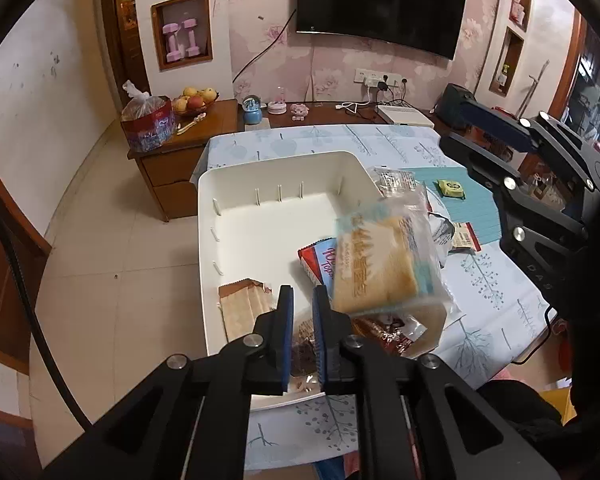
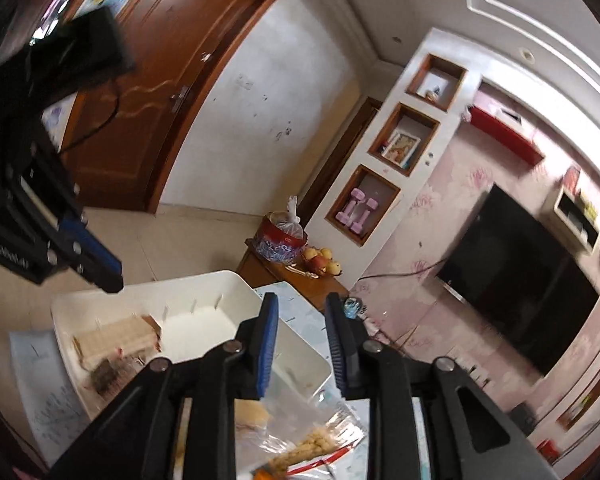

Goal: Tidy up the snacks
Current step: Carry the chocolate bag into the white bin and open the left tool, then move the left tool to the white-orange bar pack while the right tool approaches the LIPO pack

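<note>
Looking from the left wrist: a white rectangular plastic bin (image 1: 260, 208) sits at the near-left corner of the worktop (image 1: 496, 280), which wears a pale blue cloth printed with leaves.
Bin contents: a tan paper-wrapped bar pack (image 1: 242, 308), a dark brown snack (image 1: 302, 350) and a red-and-blue packet (image 1: 318, 264) lie at the near end; the far half is bare, probably kept for what comes next.
Bread bag: a clear plastic bag of sliced pale bread (image 1: 384, 264) is blurred and hangs above the bin's right rim, seemingly in mid-drop; nothing visibly holds it.
Left claw (image 1: 303, 336): parted narrowly with nothing between the blue pads, hovering over the near end of the bin.
Waiting snacks: a small green-and-yellow packet (image 1: 451, 189) rests on a teal mat (image 1: 476, 216), well apart from the bin.

Right wrist view: tilted and blurred, looking across the bin (image 2: 300, 354) toward the wall.
Right claw (image 2: 302, 344): released, fingers spread wide and empty, raised over the bin's far corner.
Below it: a crinkled clear bag with pale puffed pieces (image 2: 312, 446) lies just under the fingers; whether it touches the bin I cannot tell.
Judgement: the wide spread suits letting a bulky bag fall freely.
</note>
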Motion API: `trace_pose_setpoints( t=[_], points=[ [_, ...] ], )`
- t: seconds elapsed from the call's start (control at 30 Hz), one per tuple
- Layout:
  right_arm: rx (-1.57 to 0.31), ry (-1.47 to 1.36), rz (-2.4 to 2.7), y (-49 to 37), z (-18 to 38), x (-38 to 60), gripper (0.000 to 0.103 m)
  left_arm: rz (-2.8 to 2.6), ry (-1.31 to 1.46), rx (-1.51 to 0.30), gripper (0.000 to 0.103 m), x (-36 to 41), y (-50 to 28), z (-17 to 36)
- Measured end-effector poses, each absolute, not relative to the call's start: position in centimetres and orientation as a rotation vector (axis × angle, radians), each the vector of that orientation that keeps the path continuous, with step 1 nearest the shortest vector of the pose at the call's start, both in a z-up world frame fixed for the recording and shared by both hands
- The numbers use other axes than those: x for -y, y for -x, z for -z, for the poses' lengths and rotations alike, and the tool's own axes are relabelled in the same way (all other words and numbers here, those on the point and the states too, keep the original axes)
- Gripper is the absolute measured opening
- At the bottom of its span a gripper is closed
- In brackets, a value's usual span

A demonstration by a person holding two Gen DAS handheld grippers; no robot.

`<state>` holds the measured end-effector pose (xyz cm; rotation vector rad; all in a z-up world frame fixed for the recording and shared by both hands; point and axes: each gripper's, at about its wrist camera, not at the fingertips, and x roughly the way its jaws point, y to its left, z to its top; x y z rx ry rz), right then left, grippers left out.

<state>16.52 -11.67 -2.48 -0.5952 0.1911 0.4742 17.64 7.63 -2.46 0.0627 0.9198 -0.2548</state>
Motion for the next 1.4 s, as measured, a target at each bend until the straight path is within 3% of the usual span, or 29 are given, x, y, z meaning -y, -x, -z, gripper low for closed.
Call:
trace_pose_setpoints(
  t=[0.13,0.67,0.9,1.4],
  points=[
    [-0.207,0.554,-0.450,-16.4,2.1,13.0,0.039,0.261,-0.048,-0.918,0.014,-7.4,-17.2,2.4],
    [-0.403,0.318,-0.313,-15.6,3.4,20.5,0.044,0.263,0.063,-0.979,0.029,-5.7,-13.2,4.7],
    [-0.531,0.148,-0.164,-15.9,4.7,25.6,0.056,0.274,0.065,-0.984,0.030,-2.7,-11.7,5.1],
    [-0.699,-0.063,-0.080,-15.1,9.2,32.8,0.057,0.318,0.193,-0.974,0.049,4.8,-12.4,5.7]
  ],
)
